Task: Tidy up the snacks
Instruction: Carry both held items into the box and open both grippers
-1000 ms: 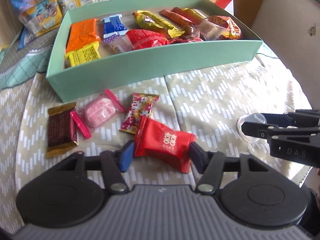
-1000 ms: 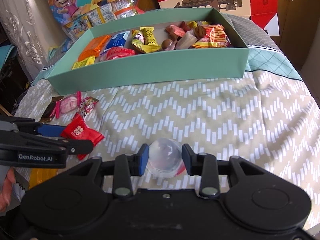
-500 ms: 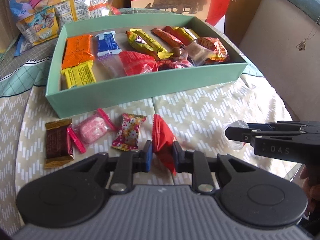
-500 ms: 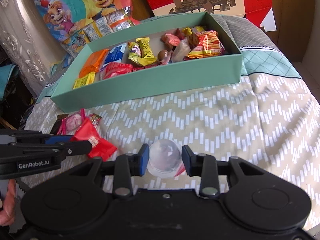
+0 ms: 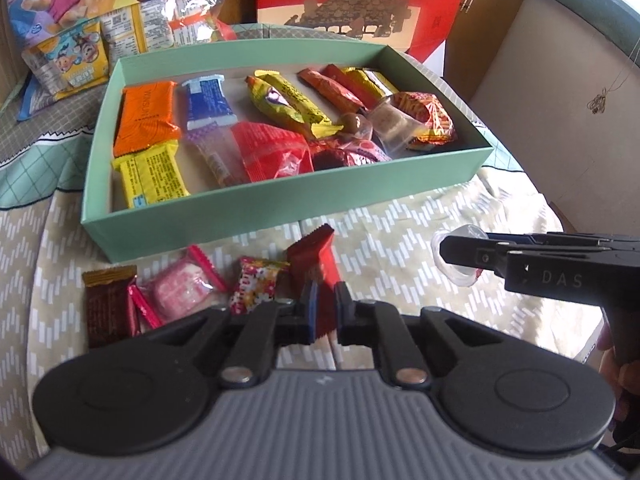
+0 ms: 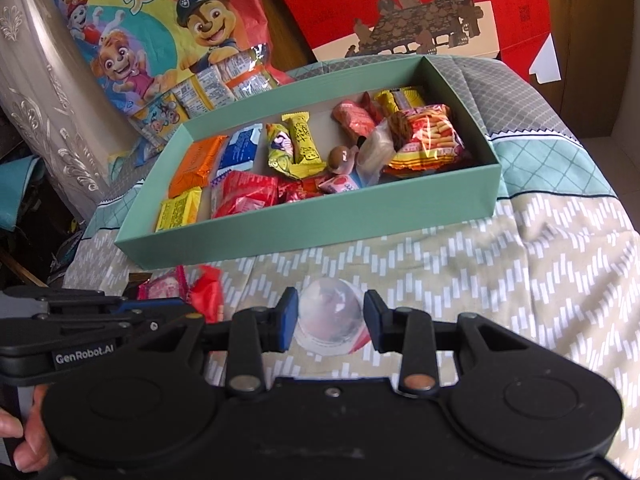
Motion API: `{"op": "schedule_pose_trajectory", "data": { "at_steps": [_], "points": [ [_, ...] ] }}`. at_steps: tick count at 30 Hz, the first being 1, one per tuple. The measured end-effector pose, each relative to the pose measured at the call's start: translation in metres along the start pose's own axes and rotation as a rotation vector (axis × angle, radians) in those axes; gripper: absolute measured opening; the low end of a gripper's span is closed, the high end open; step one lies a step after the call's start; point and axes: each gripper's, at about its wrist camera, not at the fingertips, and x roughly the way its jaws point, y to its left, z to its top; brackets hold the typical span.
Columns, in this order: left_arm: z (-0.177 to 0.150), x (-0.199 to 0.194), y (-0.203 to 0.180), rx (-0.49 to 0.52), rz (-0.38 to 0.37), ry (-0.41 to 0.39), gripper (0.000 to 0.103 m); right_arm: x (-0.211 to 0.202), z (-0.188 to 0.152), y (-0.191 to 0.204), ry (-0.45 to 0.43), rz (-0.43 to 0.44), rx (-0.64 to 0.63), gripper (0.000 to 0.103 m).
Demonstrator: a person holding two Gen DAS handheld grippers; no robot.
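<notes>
My left gripper [image 5: 325, 312] is shut on a red snack packet [image 5: 314, 256] and holds it on edge above the patterned cloth. My right gripper [image 6: 331, 320] is shut on a clear jelly cup [image 6: 330, 320], lifted off the cloth; the cup also shows in the left wrist view [image 5: 456, 256]. The mint green box [image 5: 280, 204] lies ahead of both, holding several wrapped snacks. Three loose snacks lie on the cloth in front of the box: a brown bar [image 5: 108, 304], a pink candy [image 5: 180, 288] and a floral candy [image 5: 256, 284].
A cartoon gift bag [image 6: 160, 28] with small packets and a red box [image 6: 420, 4] stand behind the green box. The bed's edge drops off at the right, with a wooden cabinet [image 6: 592, 40] beyond it.
My left gripper closed on the red packet and lifted it, turning it on edge. My right gripper has risen with the jelly cup. Both views now look higher over the box.
</notes>
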Motion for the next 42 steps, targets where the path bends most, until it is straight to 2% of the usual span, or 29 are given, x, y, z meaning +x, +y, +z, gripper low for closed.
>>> {"op": "schedule_pose_trajectory", "data": {
  "at_steps": [4, 6, 8, 13, 20, 21, 23, 24, 33, 38, 42],
  "points": [
    [0.0, 0.016, -0.003, -0.003, 0.029, 0.022, 0.02, 0.001, -0.004, -0.006, 0.006, -0.012, 0.018, 0.035],
    [0.002, 0.017, -0.001, -0.025, 0.041, 0.012, 0.045, -0.001, -0.006, -0.01, 0.005, -0.016, 0.026, 0.035],
    [0.005, 0.016, -0.001, -0.031, 0.035, -0.003, 0.057, -0.001, -0.007, -0.014, 0.007, -0.019, 0.037, 0.035],
    [0.016, 0.033, -0.011, -0.011, 0.035, 0.027, 0.055, 0.003, -0.011, -0.02, 0.017, -0.018, 0.062, 0.035],
    [0.012, 0.056, -0.017, 0.003, 0.057, 0.085, 0.055, 0.004, -0.013, -0.029, 0.017, -0.024, 0.082, 0.035],
    [0.011, 0.056, -0.017, 0.011, 0.06, 0.072, 0.051, 0.005, -0.013, -0.03, 0.018, -0.024, 0.084, 0.035],
    [0.01, 0.054, -0.019, 0.037, 0.083, 0.058, 0.034, 0.006, -0.013, -0.03, 0.019, -0.024, 0.085, 0.035],
    [0.01, 0.052, -0.019, 0.034, 0.074, 0.054, 0.033, 0.006, -0.012, -0.029, 0.018, -0.022, 0.084, 0.035],
    [0.033, 0.0, -0.008, 0.0, 0.032, -0.073, 0.032, -0.008, 0.02, -0.013, -0.045, 0.014, 0.05, 0.035],
    [0.06, -0.019, 0.022, -0.052, 0.073, -0.141, 0.032, -0.001, 0.057, 0.001, -0.075, 0.052, 0.038, 0.035],
    [0.079, -0.017, 0.049, -0.095, 0.103, -0.149, 0.032, 0.016, 0.089, 0.021, -0.082, 0.087, 0.003, 0.035]
  ]
}}
